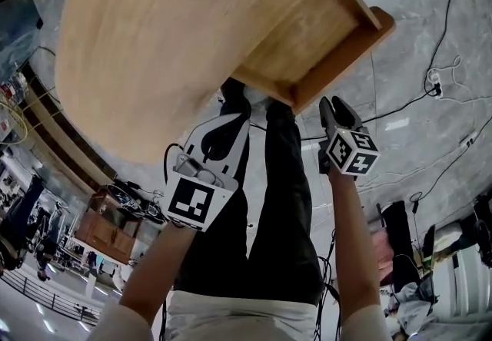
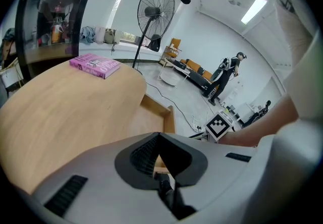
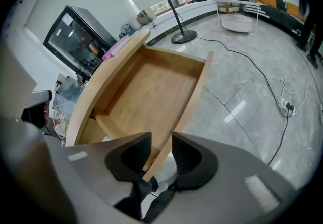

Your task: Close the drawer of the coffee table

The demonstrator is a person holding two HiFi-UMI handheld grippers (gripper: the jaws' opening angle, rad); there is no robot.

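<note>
The round wooden coffee table [image 1: 169,40] fills the top of the head view. Its drawer [image 1: 307,40] stands pulled out toward the upper right and holds nothing. My right gripper [image 1: 335,107] hangs just beside the near end of the drawer front [image 1: 346,55]. In the right gripper view that gripper [image 3: 161,142] is open, and the edge of the drawer front [image 3: 194,92] shows through the gap, untouched. My left gripper [image 1: 231,128] hovers below the table's rim. Its jaws [image 2: 159,137] are shut on nothing, aimed at the table top [image 2: 65,112] and the drawer [image 2: 156,114].
A pink book [image 2: 95,64] lies on the far side of the table top. My own legs [image 1: 269,201] stand close to the drawer. Cables [image 1: 438,78] run over the grey floor at the right. A standing fan [image 2: 154,11] and a dark screen [image 3: 75,36] are beyond the table.
</note>
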